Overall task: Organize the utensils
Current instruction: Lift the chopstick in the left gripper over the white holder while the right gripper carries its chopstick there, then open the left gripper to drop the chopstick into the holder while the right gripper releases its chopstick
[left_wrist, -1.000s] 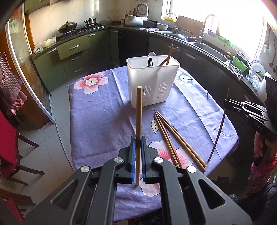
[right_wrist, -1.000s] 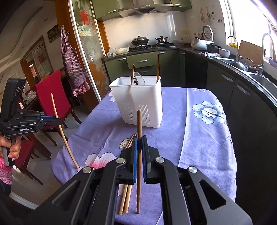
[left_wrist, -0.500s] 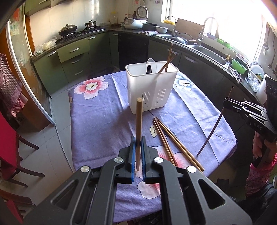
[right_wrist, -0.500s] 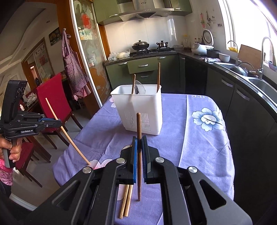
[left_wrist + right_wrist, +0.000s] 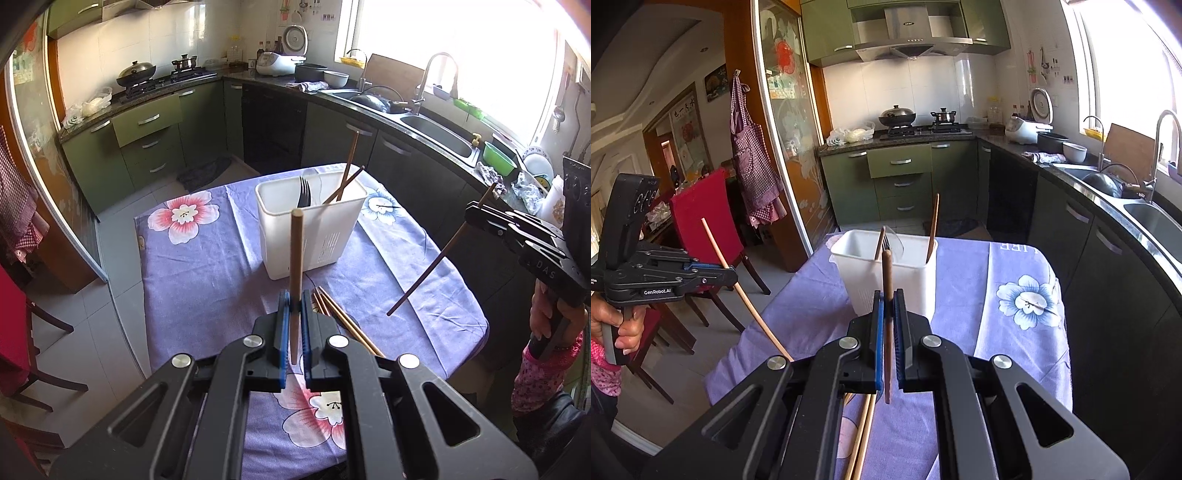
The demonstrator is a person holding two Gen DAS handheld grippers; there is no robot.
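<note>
Wooden chopsticks are the things in play. The left gripper [image 5: 293, 306] is clamped on one chopstick [image 5: 295, 266], which stands nearly upright between its blue pads [image 5: 283, 325] above the near part of the table [image 5: 207, 273]. The right gripper [image 5: 889, 310] is likewise closed on a second chopstick [image 5: 887, 295], also near vertical in its own view. From the left camera that second stick slants down and to the left from the right gripper, its lower tip over the purple flowered cloth [image 5: 424, 266]. From the right camera the left gripper is out past the table's edge, its stick angled down toward the cloth.

A white caddy [image 5: 314, 236] stands on the cloth beyond both grippers. Inside it are a black fork [image 5: 304, 190] and two leaning chopsticks [image 5: 349, 171]. More loose chopsticks [image 5: 343, 319] lie flat on the cloth just in front of the caddy, partly hidden under the left gripper.
</note>
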